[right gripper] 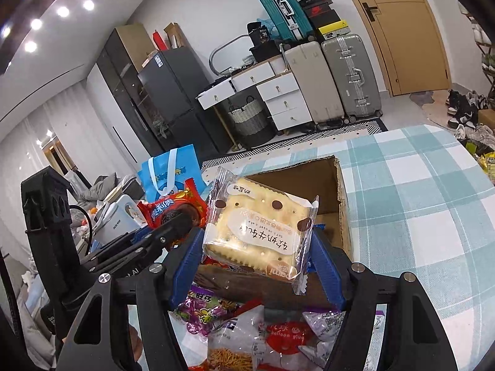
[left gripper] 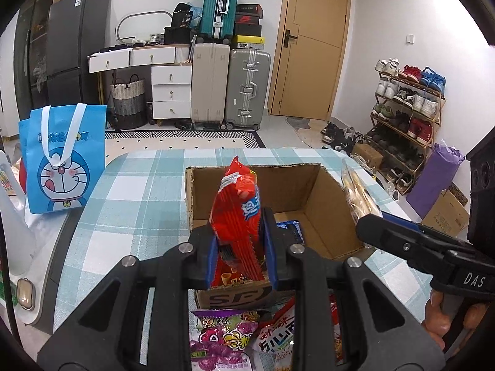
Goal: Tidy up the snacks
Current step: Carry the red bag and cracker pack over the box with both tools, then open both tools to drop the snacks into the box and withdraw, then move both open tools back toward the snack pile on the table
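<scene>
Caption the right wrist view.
Right gripper holds a cracker packet above the cardboard box.

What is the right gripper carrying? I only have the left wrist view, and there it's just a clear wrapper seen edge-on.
Observer: The right gripper is shut on a cracker packet: square, clear-wrapped, pale crackers with brown spots, broad face up.
Operator: Where is it relative to the box?
Observer: It is held up off the table, and in the right wrist view the open top of the cardboard box lies just behind it. It is not inside.
Operator: Anything on the far face of the red packet?
Observer: Yes, the red packet has a picture of a dark sandwich cookie on that side.
</scene>
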The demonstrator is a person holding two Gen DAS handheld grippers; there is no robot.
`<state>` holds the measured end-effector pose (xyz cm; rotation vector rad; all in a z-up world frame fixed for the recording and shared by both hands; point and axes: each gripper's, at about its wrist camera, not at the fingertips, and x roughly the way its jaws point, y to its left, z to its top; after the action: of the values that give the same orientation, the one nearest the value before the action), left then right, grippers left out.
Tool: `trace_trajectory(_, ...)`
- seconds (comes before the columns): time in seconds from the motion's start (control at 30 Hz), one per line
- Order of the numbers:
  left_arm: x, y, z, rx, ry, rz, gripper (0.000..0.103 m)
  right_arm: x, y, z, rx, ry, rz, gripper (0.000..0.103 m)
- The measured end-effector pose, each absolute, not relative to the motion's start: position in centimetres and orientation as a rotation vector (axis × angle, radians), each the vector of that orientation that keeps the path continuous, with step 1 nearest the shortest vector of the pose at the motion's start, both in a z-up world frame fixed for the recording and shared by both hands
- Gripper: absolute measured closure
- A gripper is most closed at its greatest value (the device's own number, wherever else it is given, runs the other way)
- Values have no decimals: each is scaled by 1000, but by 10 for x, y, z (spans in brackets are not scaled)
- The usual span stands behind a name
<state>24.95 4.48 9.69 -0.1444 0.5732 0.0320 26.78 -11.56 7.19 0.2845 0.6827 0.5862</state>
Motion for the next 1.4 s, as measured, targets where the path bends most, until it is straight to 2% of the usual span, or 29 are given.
trace_trajectory(0.53,286,40,56,-99,651,37,81,291,-103,59,239,729,539,32)
trace_trajectory(0.57,287,39,55,-97,653,38,81,290,-102,60,227,722,538,30)
trace_trajectory(0.6,287,40,55,-100,654,38,81,288,-103,61,223,718,537,22)
trace_trajectory(0.63,287,40,55,-106,655,34,81,286,-105,63,223,709,535,19)
trace_trajectory(0.7,286,40,56,-102,654,38,75,280,-110,68,223,678,532,15)
trace_trajectory(0.77,284,41,57,-90,655,45,56,274,-115,73,212,654,522,10)
trace_trajectory(0.8,281,41,59,-87,650,49,50,272,-117,75,207,646,516,6)
trace_trajectory(0.87,274,42,63,-80,630,62,23,266,-123,78,203,632,508,3)
trace_trajectory(0.9,270,43,65,-78,624,66,18,263,-126,79,204,630,504,1)
trace_trajectory(1.0,258,46,71,-84,603,77,14,255,-137,80,210,632,478,1)
trace_trajectory(1.07,249,49,73,-99,604,72,2,250,-142,80,213,630,478,1)
trace_trajectory(1.1,242,52,75,-108,597,76,0,247,-145,80,213,630,477,1)
trace_trajectory(1.4,187,64,81,-152,577,73,0,216,-147,72,179,650,499,1)
